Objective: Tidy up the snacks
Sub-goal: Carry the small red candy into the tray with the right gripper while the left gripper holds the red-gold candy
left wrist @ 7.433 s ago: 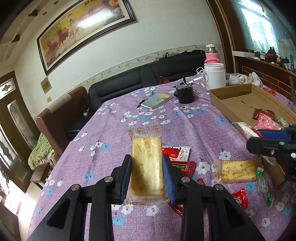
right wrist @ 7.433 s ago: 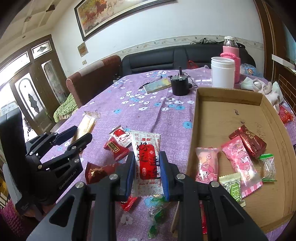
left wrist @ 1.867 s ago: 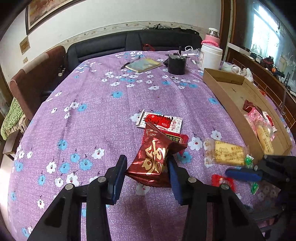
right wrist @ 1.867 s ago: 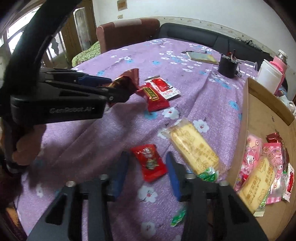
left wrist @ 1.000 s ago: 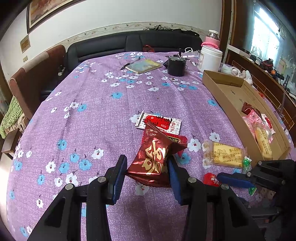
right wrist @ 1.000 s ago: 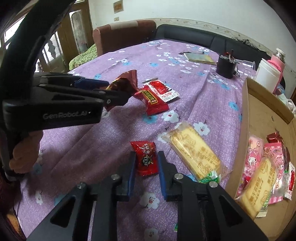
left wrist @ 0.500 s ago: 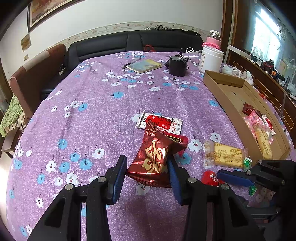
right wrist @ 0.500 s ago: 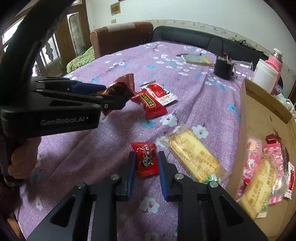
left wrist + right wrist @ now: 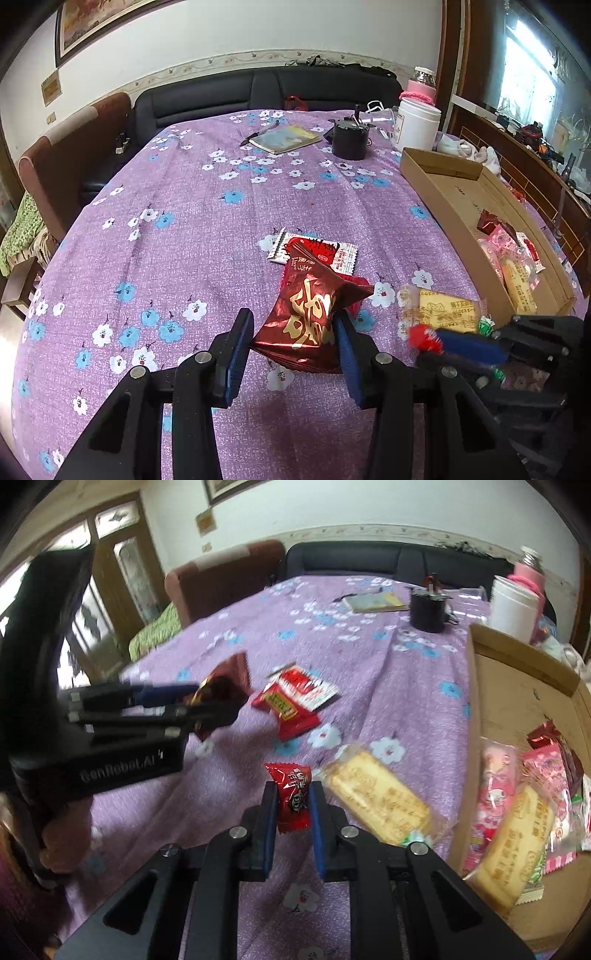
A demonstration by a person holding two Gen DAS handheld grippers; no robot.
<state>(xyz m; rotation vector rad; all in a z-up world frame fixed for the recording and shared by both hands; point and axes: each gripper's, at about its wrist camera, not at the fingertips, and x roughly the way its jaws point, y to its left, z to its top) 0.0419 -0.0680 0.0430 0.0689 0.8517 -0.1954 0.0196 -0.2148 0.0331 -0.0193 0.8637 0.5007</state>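
Observation:
A dark red snack bag (image 9: 314, 295) with gold characters hangs above the purple floral tablecloth, and my left gripper (image 9: 291, 319) is shut on it. My right gripper (image 9: 293, 794) has its jaws closing on a small red candy (image 9: 291, 779), which the pads pinch by its sides. The left wrist view shows the same candy (image 9: 423, 338) at the right gripper's tips. A yellow biscuit pack (image 9: 376, 801) lies just right of the candy. Two red sachets (image 9: 295, 698) lie further back. The cardboard box (image 9: 476, 701) stands at the right.
Inside the box lie pink, red and yellow snack packs (image 9: 517, 812). At the far end of the table stand a black cup (image 9: 349, 142), a white jar (image 9: 415, 125) and a notebook (image 9: 284, 138). A dark sofa and a brown armchair stand beyond the table.
My right gripper has tightened on the small red candy, tilted and raised it a little off the cloth. The left gripper and its dark red bag have stayed where they were.

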